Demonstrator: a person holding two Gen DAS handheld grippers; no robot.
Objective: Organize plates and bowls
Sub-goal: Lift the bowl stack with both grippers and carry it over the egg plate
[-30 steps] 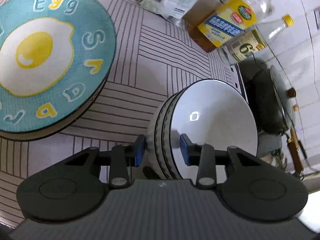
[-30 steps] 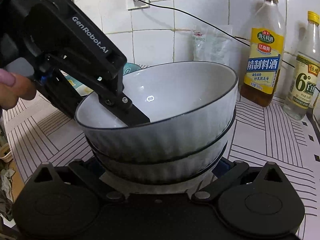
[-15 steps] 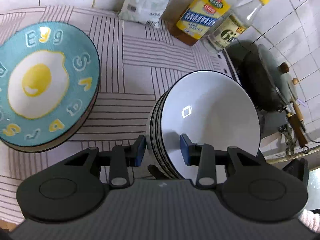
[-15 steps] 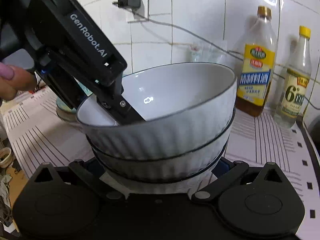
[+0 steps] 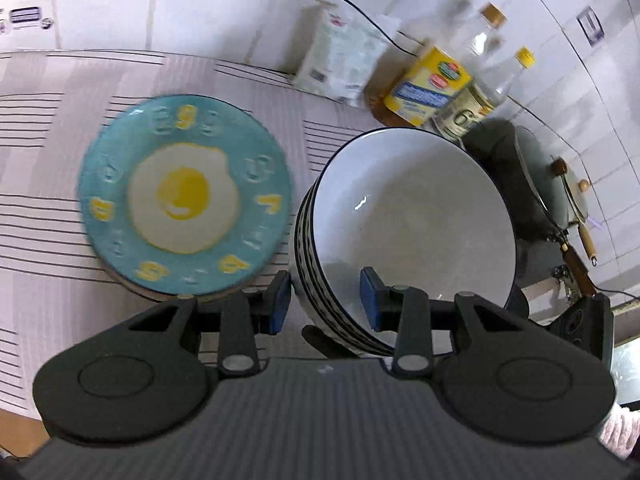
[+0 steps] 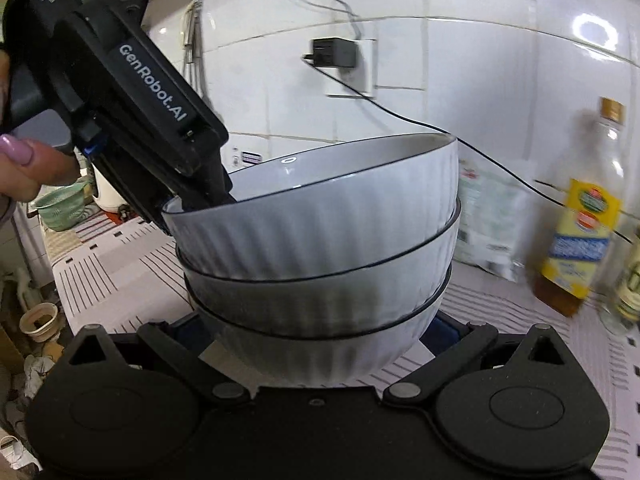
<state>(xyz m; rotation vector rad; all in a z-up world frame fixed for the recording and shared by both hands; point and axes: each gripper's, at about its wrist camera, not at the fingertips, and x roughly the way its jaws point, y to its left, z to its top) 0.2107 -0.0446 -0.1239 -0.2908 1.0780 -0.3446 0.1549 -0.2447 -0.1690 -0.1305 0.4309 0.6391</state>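
A stack of three white ribbed bowls [image 5: 412, 220] with dark rims hangs above the striped counter, carried by both grippers. My left gripper [image 5: 324, 300] is shut on the stack's near rim, one blue pad inside the top bowl and the other outside. From the right wrist view this left gripper [image 6: 192, 200] reaches in from the upper left. My right gripper [image 6: 316, 344] is shut on the lowest bowl of the bowl stack [image 6: 320, 240], with its pads at either side of the base. A teal plate with a fried-egg picture [image 5: 184, 200] lies on the counter left of the bowls.
Two oil and vinegar bottles [image 5: 432, 88] and a white bag [image 5: 340, 56] stand along the tiled wall. A dark wok with a glass lid [image 5: 532, 184] sits at the right. A charger [image 6: 334, 54] with its cable hangs on the wall. A green bowl [image 6: 60, 208] sits far left.
Both grippers have risen with the bowl stack, so the counter, plate and bottles now look smaller and further below. The grips on the bowls are unchanged.
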